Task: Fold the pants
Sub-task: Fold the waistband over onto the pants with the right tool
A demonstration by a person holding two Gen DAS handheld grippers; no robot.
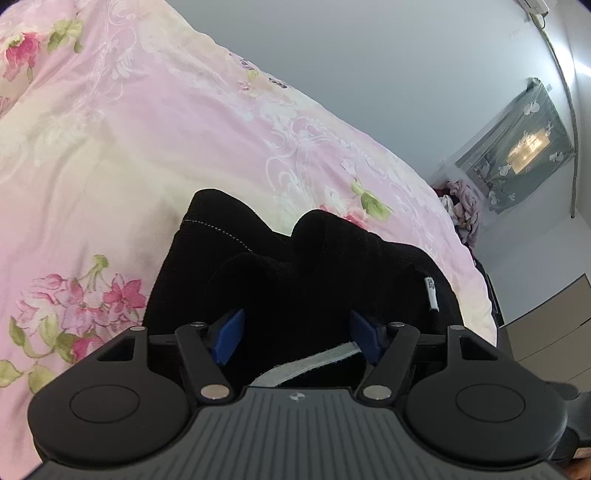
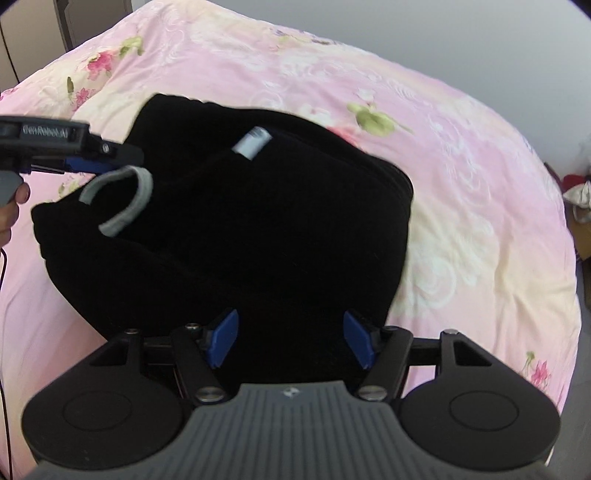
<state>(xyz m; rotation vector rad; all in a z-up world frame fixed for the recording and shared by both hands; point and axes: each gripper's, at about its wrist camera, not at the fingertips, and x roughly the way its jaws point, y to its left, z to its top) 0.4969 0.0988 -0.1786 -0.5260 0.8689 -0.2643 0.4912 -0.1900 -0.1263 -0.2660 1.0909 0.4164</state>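
Black pants [image 2: 258, 229] lie bunched in a thick folded heap on the pink floral bedspread [image 2: 461, 166]; they also show in the left wrist view [image 1: 295, 266]. A white label [image 2: 252, 142] and a grey drawstring loop [image 2: 122, 199] lie on top. My left gripper [image 1: 297, 339] is open, its blue pads on either side of the near black cloth and a grey-white band [image 1: 314, 362]. From the right wrist view the left gripper [image 2: 107, 162] sits at the heap's left edge, just above the loop. My right gripper [image 2: 290, 341] is open over the heap's near edge, holding nothing.
The bedspread [image 1: 129, 147] spreads far beyond the pants. A grey wall [image 1: 406, 74] runs behind the bed. A pile of clothes [image 1: 463, 206] lies past the bed's far corner under a curtained window [image 1: 517, 147]. A wooden cabinet [image 2: 74, 18] stands at the back left.
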